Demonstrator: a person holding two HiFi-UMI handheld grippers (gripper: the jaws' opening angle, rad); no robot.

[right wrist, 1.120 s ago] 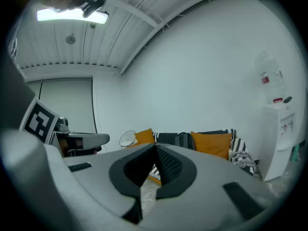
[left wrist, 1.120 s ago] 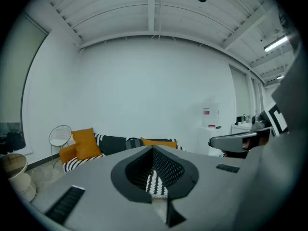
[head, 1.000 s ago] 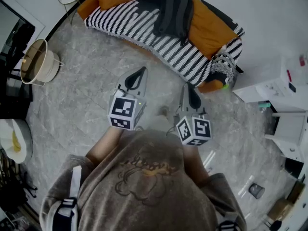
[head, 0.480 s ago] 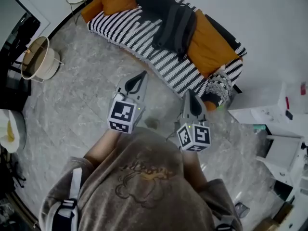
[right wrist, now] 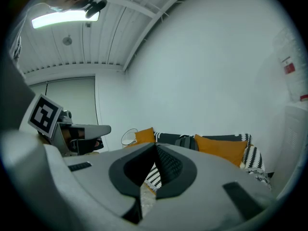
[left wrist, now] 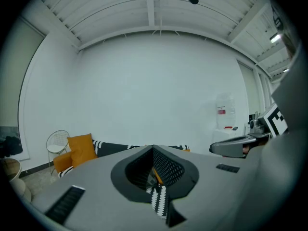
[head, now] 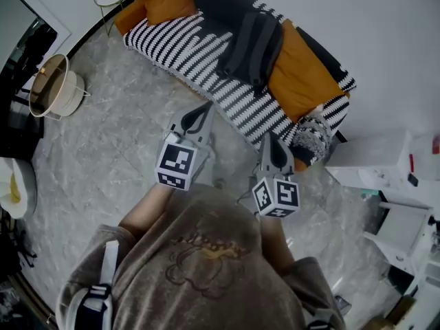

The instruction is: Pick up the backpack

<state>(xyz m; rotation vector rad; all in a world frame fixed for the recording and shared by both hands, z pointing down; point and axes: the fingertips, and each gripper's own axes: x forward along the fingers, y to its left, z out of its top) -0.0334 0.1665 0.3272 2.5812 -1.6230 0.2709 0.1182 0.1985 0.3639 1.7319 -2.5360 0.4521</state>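
Pointing at one striped sofa (head: 177,38), the left tongs (head: 203,108) and right tongs (head: 273,140) are both fully closed and empty. One dark backpack (head: 253,43) lies on it, ahead of both tips.

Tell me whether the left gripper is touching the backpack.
Apart. The head view shows the shut left gripper stopping short of the backpack, with a stretch of striped sofa seat visible between them.
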